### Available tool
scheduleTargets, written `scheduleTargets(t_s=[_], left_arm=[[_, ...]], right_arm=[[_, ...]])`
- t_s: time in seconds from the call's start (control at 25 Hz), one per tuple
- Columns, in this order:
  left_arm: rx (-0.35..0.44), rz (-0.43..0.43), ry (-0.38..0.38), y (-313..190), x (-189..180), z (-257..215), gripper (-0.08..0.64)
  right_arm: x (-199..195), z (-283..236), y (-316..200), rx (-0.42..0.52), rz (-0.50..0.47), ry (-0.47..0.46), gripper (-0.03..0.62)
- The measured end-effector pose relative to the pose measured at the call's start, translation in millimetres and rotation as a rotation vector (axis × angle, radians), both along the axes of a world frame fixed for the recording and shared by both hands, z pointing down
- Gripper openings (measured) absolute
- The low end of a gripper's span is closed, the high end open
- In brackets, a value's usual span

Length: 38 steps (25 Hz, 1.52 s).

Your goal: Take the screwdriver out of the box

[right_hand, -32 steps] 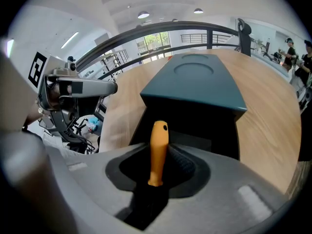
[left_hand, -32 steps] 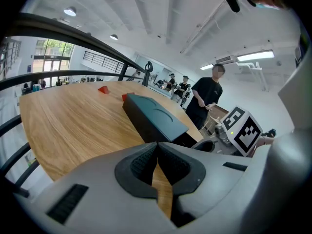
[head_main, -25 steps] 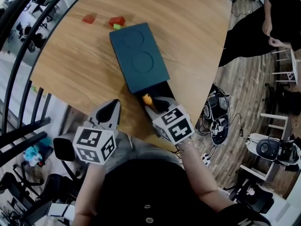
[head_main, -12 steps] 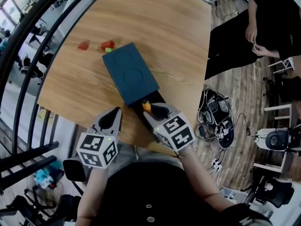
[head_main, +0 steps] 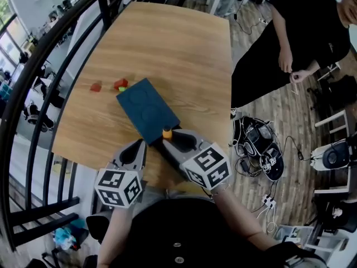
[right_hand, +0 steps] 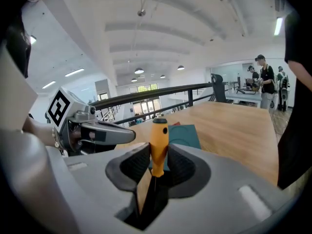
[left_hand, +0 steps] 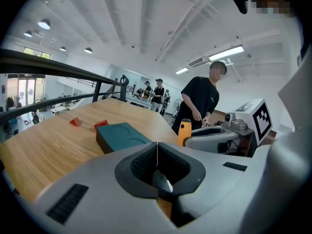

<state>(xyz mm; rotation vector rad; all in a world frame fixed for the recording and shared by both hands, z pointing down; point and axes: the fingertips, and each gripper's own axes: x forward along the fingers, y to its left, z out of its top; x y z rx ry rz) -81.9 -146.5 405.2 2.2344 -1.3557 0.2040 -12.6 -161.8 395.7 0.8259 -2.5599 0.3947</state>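
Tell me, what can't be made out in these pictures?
- Screwdriver tip: right gripper view, lost in the dark gap below the right gripper's jaws.
- Box's near end: head view, covered by the right gripper.
- Red blocks beside the box: head view, too small to tell shape.
- Bystander's face: left gripper view, blurred.

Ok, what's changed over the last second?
The right gripper, still shut on the screwdriver, has lifted it up from the box. The left gripper, shut and empty, rose too. Box and red blocks stayed put.
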Motion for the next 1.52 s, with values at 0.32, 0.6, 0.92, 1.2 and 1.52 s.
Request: scheduleTargets(t_s=[0.32,0.6,0.92,1.2,1.52], left_arm=[[0.073,0.026,0.015,-7.1,14.9,-26.6,0.020],[0.119,0.028,0.049,-6.5,14.9,-39.6,0.021],[0.127,0.021,0.051,-1.1,13.2,-38.9,0.021],[0.122,0.017,0.045,0.9,14.2,-38.9,0.021],[0.113,0.028,0.042,2.4,18.8,-34.8,0.020]], right_arm=[[7.6,-39.9,-2.2,0.086,0.034,-0.128,0.112],[12.1,-63.7,2.4,0.128,0.049,-0.217,0.112],[16.6,-73.7,4.4,0.170,0.055,-0.264,0.112],[20.0,-73.5,4.6,0.164,0.058,-0.264,0.112],[21.7,-72.8,5.7,0.168,0.061,-0.263,0.112]])
